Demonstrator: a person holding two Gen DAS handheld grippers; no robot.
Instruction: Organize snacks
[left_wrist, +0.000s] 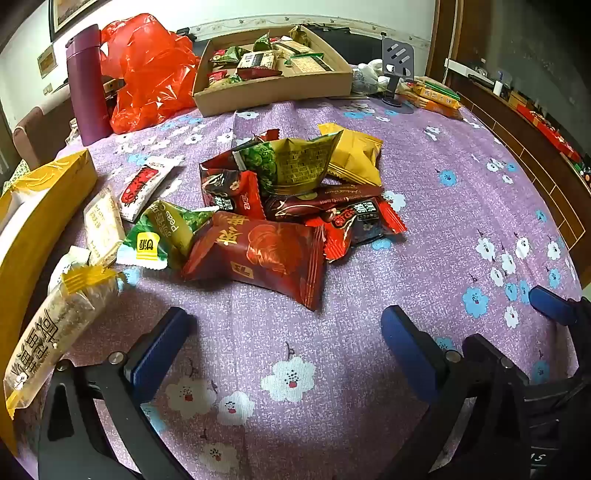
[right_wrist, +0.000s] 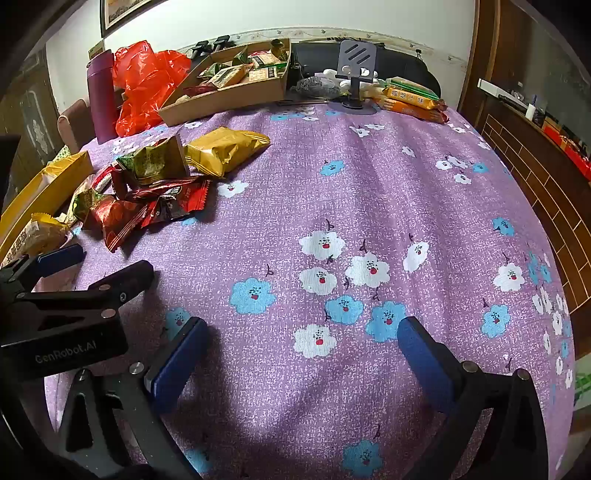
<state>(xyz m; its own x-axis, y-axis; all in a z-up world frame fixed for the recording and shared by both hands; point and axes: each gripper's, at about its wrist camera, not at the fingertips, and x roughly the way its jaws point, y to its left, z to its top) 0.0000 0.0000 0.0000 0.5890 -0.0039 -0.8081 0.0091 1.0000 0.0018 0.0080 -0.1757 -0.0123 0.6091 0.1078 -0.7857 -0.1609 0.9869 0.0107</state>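
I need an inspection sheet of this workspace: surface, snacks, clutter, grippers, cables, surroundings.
Surface: purple floral tablecloth, lightly creased.
Job's things: pile of loose snack packets in red, green and yellow wrappers; shallow brown cardboard tray at the far edge, partly filled with packets; yellow cardboard box on the left.
Clutter: tall purple flask, crumpled red plastic bag, grey phone stand, orange biscuit packs.
Grippers: left hand-held gripper open, empty, facing the pile; right hand-held gripper open, empty, over bare cloth.
Cables: nothing seen.
Surroundings: white wall, framed picture, dark wooden cabinet on the right.
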